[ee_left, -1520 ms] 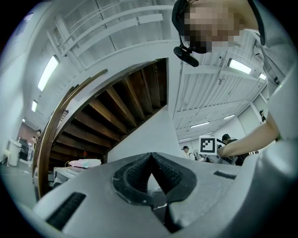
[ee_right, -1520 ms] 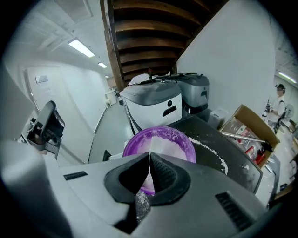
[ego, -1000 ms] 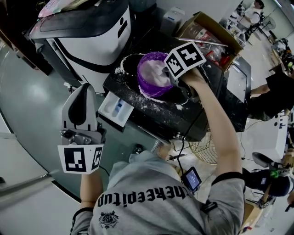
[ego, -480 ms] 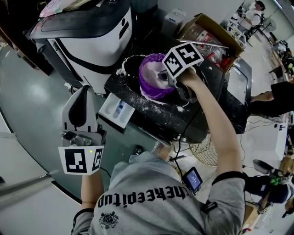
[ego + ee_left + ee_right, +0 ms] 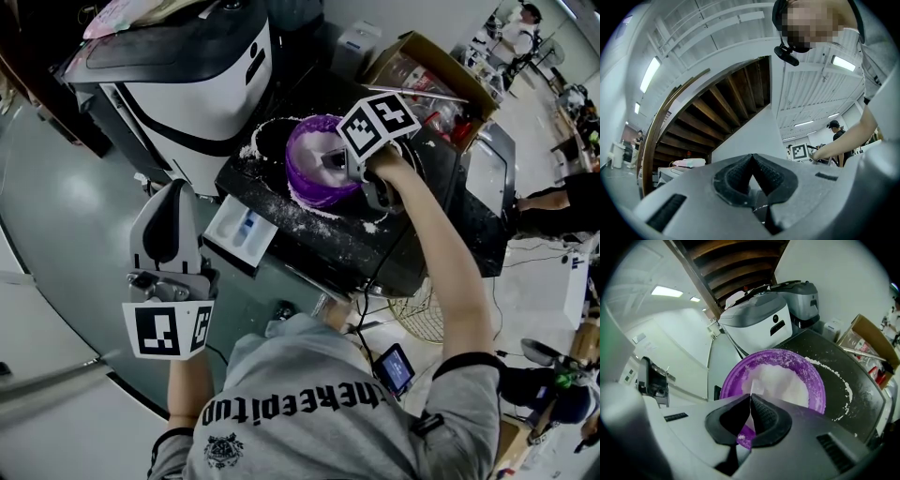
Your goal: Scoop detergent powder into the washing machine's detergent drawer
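Right gripper (image 5: pixel 750 399) clamped on thin clear scoop (image 5: pixel 756 388) in purple powder bowl (image 5: pixel 818 390); left gripper (image 5: pixel 751 161) closed, empty

Bowl (image 5: pixel 314 178) on table (image 5: pixel 323 242); drawer (image 5: pixel 239 228) left; washing machine (image 5: pixel 187 94) behind

Open grey floor (image 5: pixel 66 206) lies left of the pulled-out white plastic detergent drawer (image 5: pixel 239 227). The white-and-black washing machine (image 5: pixel 187 94) walls it behind and the powder-dusted black table (image 5: pixel 328 234) crowds its right, where our right gripper (image 5: pixel 750 398), clamping a clear scoop (image 5: pixel 756 387), blocks the purple plastic bowl (image 5: pixel 302 183).
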Motion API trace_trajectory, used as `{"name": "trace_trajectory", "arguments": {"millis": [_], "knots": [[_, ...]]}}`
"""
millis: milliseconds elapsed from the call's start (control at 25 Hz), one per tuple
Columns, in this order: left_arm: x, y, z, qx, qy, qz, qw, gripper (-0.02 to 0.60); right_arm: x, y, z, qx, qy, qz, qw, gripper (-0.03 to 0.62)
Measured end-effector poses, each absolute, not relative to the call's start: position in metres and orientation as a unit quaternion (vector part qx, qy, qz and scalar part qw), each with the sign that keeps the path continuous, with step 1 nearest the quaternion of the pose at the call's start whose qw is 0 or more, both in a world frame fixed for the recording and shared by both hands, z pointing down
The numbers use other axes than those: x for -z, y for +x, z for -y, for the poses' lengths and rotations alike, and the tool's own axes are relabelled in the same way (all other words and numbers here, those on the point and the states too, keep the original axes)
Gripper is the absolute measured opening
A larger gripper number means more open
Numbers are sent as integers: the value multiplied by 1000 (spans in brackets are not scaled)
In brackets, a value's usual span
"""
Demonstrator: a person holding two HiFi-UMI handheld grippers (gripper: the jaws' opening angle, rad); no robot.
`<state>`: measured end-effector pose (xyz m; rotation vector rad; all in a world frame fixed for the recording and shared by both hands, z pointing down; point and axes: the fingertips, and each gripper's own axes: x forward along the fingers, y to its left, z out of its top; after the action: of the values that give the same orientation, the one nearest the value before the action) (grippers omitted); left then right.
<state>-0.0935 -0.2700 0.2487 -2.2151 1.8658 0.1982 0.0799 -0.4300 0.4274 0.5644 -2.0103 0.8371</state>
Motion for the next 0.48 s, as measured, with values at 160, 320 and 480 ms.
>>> {"name": "trace_trajectory", "arguments": {"millis": [160, 320, 480], "knots": [[-248, -95, 269, -70, -757, -639, 120, 3, -422, 80, 429, -363, 223, 811, 402, 6], [-246, -93, 266, -70, -758, -637, 123, 3, -417, 85, 428, -370, 234, 815, 380, 6], [-244, -90, 262, -70, -761, -633, 126, 3, -410, 90, 425, -385, 245, 822, 340, 6]]}}
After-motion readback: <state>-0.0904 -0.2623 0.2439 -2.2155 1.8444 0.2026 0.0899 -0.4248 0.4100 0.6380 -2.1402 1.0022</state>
